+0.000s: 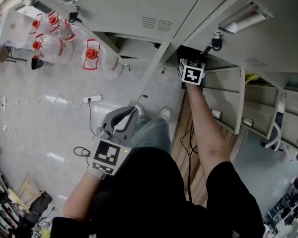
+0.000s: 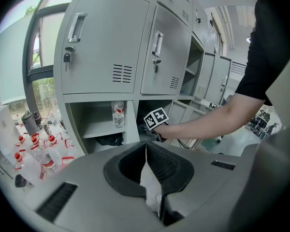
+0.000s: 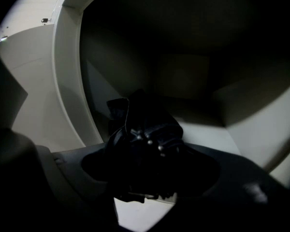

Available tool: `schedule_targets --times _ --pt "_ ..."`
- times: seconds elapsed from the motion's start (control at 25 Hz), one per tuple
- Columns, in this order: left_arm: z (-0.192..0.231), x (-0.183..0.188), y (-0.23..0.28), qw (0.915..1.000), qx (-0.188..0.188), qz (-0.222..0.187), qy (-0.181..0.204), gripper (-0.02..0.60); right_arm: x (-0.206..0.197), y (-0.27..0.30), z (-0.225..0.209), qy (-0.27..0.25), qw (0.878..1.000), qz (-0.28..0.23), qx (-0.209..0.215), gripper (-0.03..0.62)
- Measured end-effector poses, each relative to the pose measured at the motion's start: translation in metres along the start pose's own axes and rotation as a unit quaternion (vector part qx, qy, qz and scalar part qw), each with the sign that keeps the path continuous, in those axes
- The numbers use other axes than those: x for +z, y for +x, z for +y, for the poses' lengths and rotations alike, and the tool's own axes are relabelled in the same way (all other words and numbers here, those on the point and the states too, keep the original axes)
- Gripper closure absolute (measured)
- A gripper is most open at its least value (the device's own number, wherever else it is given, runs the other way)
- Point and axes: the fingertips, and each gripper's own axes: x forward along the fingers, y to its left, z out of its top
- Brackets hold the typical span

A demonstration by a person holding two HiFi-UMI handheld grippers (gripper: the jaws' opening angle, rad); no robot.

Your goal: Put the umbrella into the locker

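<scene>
The black folded umbrella (image 3: 146, 129) lies on the pale floor of a dark locker compartment (image 3: 208, 137), strap and rib tips towards the camera. My right gripper (image 3: 149, 151) reaches into that low compartment, its jaws spread wide on either side of the umbrella, open. In the head view only its marker cube and arm show at the locker mouth (image 1: 175, 47); the jaws of the right gripper (image 1: 187, 58) are hidden in the dark. The left gripper (image 1: 131, 114) hangs by my legs, shut and empty, its pads meeting in the left gripper view (image 2: 146, 148).
Grey lockers (image 2: 106, 42) fill the wall; an open door (image 1: 241, 100) stands right of my arm. A water bottle (image 2: 118, 114) stands in the neighbouring open compartment. Several red-capped bottles (image 1: 54, 41) and a power strip (image 1: 92, 99) with cable lie on the floor to the left.
</scene>
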Motion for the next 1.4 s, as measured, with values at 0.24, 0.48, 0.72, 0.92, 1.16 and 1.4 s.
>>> schedule_targets --times 0.24,0.48,0.72,0.92,1.16,1.4 --pt "-0.001 0.000 0.000 1.0000 -0.004 -0.003 -0.001 0.566 -0.018 -0.023 0.000 0.026 1.000 -0.002 -0.007 0.244" --pt "-0.001 0.000 0.000 1.0000 -0.005 -0.003 -0.002 0.565 -0.044 -0.045 0.002 0.020 1.000 0.012 -0.011 0.270" --pt "-0.001 0.000 0.000 1.0000 -0.003 -0.004 -0.003 0.566 -0.049 -0.054 0.013 -0.019 1.000 0.007 -0.010 0.422" --pt "-0.001 0.000 0.001 1.0000 -0.001 -0.005 -0.006 0.566 -0.042 -0.051 0.013 -0.079 0.996 0.028 -0.040 0.463" --pt "-0.001 0.000 0.000 0.9999 0.000 -0.006 -0.011 0.566 -0.028 -0.042 0.000 -0.078 0.994 0.030 -0.065 0.470" --pt "-0.001 0.000 0.000 0.9999 0.004 -0.006 -0.014 0.566 -0.012 -0.022 -0.015 -0.106 0.990 0.038 -0.080 0.470"
